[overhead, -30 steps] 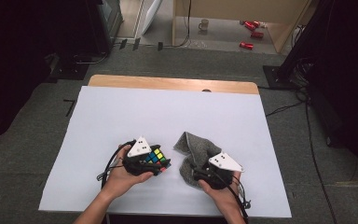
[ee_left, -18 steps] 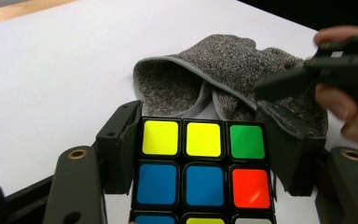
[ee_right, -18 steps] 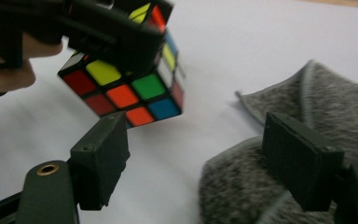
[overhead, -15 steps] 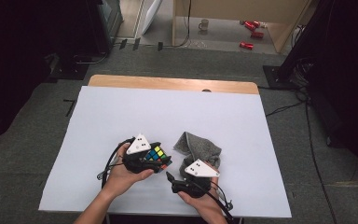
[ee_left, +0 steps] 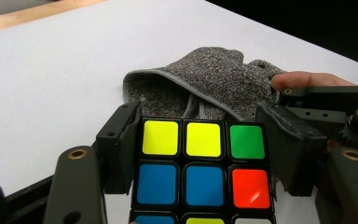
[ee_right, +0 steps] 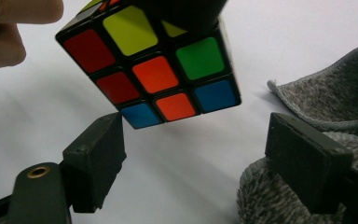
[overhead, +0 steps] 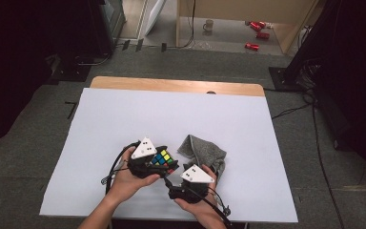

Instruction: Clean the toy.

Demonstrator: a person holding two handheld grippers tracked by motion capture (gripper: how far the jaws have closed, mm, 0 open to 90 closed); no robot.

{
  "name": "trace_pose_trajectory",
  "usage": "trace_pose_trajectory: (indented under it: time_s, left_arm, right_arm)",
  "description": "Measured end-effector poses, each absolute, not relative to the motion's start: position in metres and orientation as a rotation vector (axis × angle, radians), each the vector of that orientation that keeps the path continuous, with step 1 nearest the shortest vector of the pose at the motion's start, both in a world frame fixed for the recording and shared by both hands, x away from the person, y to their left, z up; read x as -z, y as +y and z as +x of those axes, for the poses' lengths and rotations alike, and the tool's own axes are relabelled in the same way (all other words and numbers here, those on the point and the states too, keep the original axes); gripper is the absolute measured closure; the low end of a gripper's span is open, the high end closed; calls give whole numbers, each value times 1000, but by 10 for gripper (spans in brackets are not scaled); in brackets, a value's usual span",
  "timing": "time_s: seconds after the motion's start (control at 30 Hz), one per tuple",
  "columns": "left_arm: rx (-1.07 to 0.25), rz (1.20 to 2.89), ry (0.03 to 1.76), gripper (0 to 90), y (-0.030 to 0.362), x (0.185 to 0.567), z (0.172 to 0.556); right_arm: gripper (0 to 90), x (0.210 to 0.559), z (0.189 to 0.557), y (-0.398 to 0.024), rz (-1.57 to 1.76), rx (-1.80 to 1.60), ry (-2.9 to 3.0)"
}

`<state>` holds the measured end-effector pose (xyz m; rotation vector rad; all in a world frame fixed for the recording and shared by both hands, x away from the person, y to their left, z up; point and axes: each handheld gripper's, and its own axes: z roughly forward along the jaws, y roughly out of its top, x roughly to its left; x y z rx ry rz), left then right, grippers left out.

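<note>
A scrambled Rubik's cube (overhead: 162,158) is raised a little above the white sheet, and my left gripper (overhead: 158,163) is shut on it. In the left gripper view both pads press the cube (ee_left: 200,168) from its sides, between the jaws of the left gripper (ee_left: 203,154). My right gripper (overhead: 171,181) sits just right of and below the cube. Its jaws have just been opening. In the right gripper view the right gripper (ee_right: 196,163) stands open with nothing between its jaws, and the cube (ee_right: 154,70) hangs just beyond them. A crumpled grey cloth (overhead: 204,152) lies beside the right jaw.
A white sheet (overhead: 171,114) covers the table, with a wooden edge (overhead: 171,85) at the far side. The cloth (ee_left: 214,79) lies behind the cube, and a fingertip (ee_left: 307,80) of the other hand touches it. Red cans (overhead: 257,28) and a mug (overhead: 209,25) are on the floor beyond.
My right gripper has moved left, off the cloth's right side and down to a spot just below the cube. The left gripper and the cube have stayed put.
</note>
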<state>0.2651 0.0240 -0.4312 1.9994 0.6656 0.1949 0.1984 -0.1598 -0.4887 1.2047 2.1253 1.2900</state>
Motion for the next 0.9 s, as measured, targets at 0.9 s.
trace_pose_trajectory:
  time_s: [0.9]
  left_arm:
    - [-155, 1991, 653, 349, 23, 431, 262]
  right_arm:
    - [334, 489, 188, -153, 1046, -1263, 2061]
